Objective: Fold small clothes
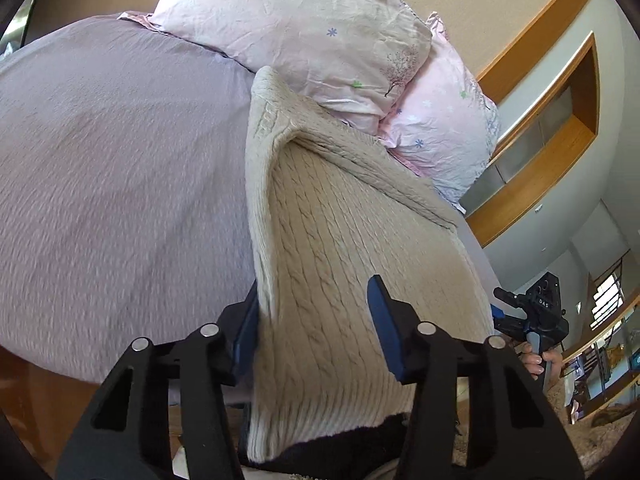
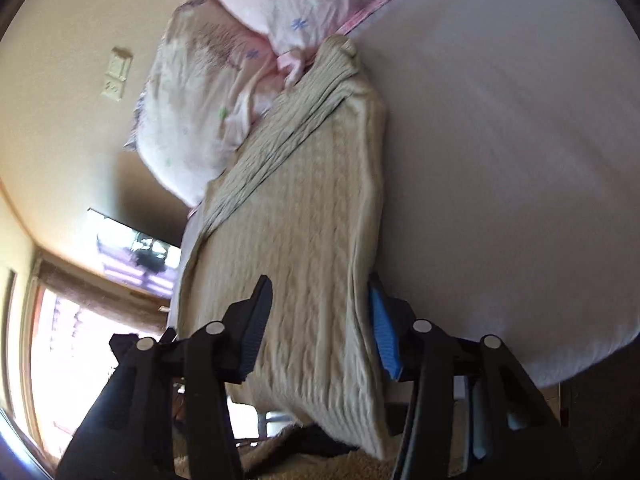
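Folding is at its start, I judge: beige knit sweater (image 1: 340, 248) hangs off the bed (image 1: 120, 160) between the wide-apart jaws of left gripper (image 1: 318, 332) and right gripper (image 2: 320, 328), which must close first.

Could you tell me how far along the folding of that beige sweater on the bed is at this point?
Done: the beige cable-knit sweater lies along the bed with one edge already turned over itself, its far end by the pillows.

In hand: its near end passes between the fingers of the left gripper and right gripper; the jaws stand wide, so no firm grip shows.

Left: finishing the fold into a compact bundle.
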`<action>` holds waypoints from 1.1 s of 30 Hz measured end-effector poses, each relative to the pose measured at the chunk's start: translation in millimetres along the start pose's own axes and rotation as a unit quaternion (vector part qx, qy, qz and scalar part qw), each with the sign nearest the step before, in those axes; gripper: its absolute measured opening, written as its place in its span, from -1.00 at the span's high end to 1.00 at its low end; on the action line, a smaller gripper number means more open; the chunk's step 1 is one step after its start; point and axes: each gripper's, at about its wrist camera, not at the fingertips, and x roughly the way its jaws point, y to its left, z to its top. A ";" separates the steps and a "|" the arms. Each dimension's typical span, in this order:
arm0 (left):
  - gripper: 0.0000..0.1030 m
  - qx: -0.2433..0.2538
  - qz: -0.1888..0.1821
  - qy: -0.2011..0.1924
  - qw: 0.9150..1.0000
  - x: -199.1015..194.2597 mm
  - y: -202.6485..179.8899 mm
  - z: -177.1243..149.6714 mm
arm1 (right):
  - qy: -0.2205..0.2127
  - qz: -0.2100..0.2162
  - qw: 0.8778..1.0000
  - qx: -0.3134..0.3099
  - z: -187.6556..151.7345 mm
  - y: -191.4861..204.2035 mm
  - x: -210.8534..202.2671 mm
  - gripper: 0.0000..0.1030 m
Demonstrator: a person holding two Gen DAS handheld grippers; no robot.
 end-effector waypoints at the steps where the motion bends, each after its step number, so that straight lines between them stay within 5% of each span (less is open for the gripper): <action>1: 0.02 -0.004 -0.008 0.003 1.000 -3.6 -1.2 -7.3 | 0.016 0.015 1.000 -0.009 -10.8 0.7 -0.6 0.16; 4: 0.07 -0.024 -0.037 -0.005 0.999 -16.3 -1.6 -27.8 | 0.049 0.058 0.997 -0.022 -34.6 -2.2 -2.7 0.37; 9: 0.38 -0.033 -0.029 0.012 0.999 -19.5 -5.1 -46.2 | 0.078 0.073 0.993 -0.056 -51.5 2.9 8.1 0.81; 11: 0.76 -0.032 -0.015 0.025 0.999 -14.5 -6.5 -48.6 | 0.065 0.086 0.991 -0.080 -47.7 16.1 4.7 0.83; 14: 0.84 -0.040 -0.028 0.025 0.998 -10.9 -8.6 -34.7 | 0.022 0.112 0.987 -0.112 -21.3 39.9 -7.4 0.84; 17: 0.84 -0.025 -0.038 0.004 0.999 -8.6 -19.3 8.2 | -0.037 0.123 0.981 -0.148 22.3 70.1 -17.5 0.84; 22: 0.84 -0.017 -0.027 -0.073 0.997 22.8 -30.6 123.3 | -0.134 0.119 0.971 -0.159 125.8 96.6 9.7 0.84; 26: 0.84 -0.053 0.028 -0.075 0.995 96.0 -10.1 202.5 | -0.155 0.050 0.982 -0.092 204.3 80.5 78.1 0.84; 29: 0.84 -0.087 0.065 -0.041 0.993 147.8 16.3 226.0 | -0.142 -0.018 0.988 -0.057 235.2 56.4 120.8 0.84; 32: 0.84 -0.117 0.080 -0.010 0.990 174.5 34.9 229.1 | -0.110 -0.053 0.992 -0.021 249.0 37.5 154.3 0.55; 33: 0.84 -0.121 0.079 -0.008 0.989 175.0 37.6 227.7 | -0.112 -0.054 0.992 -0.020 248.7 34.4 157.4 0.05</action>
